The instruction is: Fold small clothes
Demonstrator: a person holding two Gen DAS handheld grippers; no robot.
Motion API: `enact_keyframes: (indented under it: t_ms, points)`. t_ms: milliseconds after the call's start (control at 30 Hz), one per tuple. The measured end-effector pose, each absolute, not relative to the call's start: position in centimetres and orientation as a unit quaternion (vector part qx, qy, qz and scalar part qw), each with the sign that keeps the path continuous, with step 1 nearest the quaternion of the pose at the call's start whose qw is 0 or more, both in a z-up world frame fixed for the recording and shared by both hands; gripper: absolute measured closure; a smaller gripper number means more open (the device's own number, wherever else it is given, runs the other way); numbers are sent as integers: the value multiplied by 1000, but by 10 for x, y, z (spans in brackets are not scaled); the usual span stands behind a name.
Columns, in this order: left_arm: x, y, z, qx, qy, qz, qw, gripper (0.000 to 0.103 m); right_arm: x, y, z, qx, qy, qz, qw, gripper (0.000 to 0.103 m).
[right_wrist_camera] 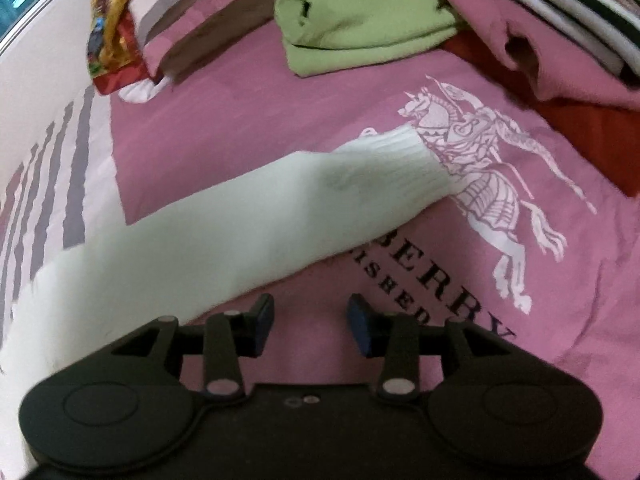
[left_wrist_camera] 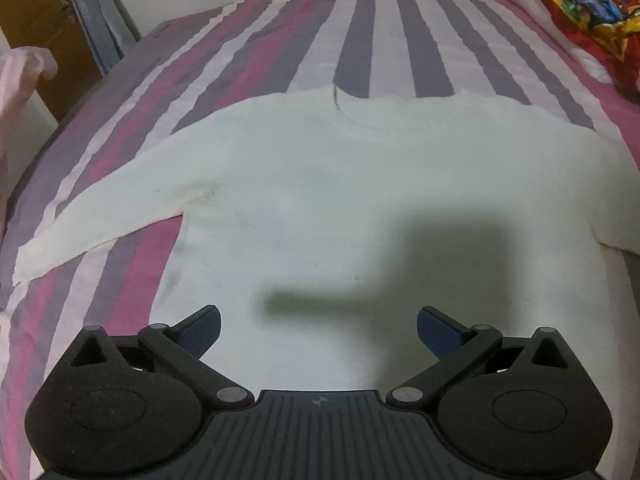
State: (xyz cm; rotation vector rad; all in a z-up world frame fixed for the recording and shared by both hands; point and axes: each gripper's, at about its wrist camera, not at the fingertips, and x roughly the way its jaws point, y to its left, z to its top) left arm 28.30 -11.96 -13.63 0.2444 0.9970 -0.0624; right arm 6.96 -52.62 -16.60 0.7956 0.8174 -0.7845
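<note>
The left gripper (left_wrist_camera: 319,330) hovered level over the white sweater's (left_wrist_camera: 320,184) hem, jaws wide apart, empty. The right gripper (right_wrist_camera: 311,330) hung above the pink bedcover (right_wrist_camera: 248,128) beside the sweater's sleeve (right_wrist_camera: 280,208), jaws parted, empty.

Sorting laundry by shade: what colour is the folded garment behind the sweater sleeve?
Light green, clearest in the right wrist view.

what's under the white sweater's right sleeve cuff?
The ribbed cuff lies on a pink printed sheet, covering part of its white horse-and-rider logo. Black lettering runs partly under the sleeve; the hidden letters can't be read.
</note>
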Motion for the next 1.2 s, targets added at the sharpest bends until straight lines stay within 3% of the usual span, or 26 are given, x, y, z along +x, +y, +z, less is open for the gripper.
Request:
enact_keyframes:
  t_ms: [300,433,533,833,1200]
  points:
    - [295,-121,-148,131,477,-22,869,0,88,-558,-176,388,349,-389,759,64]
    - [300,-118,-150,122,480,-19,869,0,88,-561,-172,384,326,-401,765,94]
    - [303,-117,-150,118,477,-18,871,0,89,-556,-164,365,312,-404,779,97]
    - [317,-95,-146,99,474,-46,874,0,147,-503,-128,297,290,-330,848,98]
    - [340,-20,-148,-28,484,-65,872,0,287,-317,-130,281,342,-82,893,98]
